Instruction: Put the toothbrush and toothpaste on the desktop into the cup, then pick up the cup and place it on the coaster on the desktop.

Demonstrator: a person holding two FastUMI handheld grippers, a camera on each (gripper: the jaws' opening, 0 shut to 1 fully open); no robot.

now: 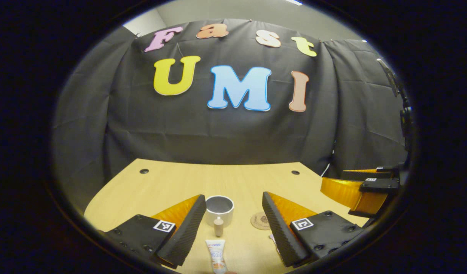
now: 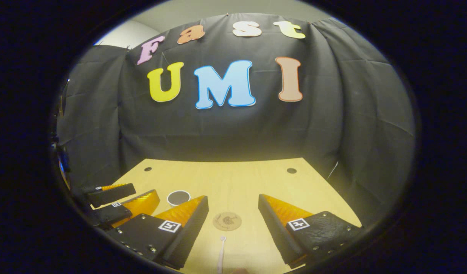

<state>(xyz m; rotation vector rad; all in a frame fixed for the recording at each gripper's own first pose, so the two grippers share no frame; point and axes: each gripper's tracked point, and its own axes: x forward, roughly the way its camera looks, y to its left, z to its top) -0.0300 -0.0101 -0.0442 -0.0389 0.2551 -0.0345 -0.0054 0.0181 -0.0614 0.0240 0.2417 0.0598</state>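
A white cup [image 1: 219, 210] with a dark inside stands upright on the wooden desktop [image 1: 203, 179], straight ahead of my left gripper [image 1: 233, 215]. A toothpaste tube [image 1: 217, 251] lies in front of the cup, its cap end toward the cup, between the left fingers, which stand wide apart. The round brown coaster [image 1: 260, 220] lies just right of the cup. In the right gripper view the coaster [image 2: 227, 221] lies ahead of my open right gripper [image 2: 233, 213], and a thin pale toothbrush [image 2: 221, 253] lies below it between the fingers. The cup [image 2: 178, 198] stands to the left.
The desktop [image 2: 241, 182] has two dark round holes near its far corners [image 1: 144, 171] [image 1: 295, 172]. Black cloth closes the booth behind and on both sides. The right gripper [image 1: 364, 188] hangs at the desk's right edge in the left gripper view; the left gripper [image 2: 117, 199] appears at the left in the right gripper view.
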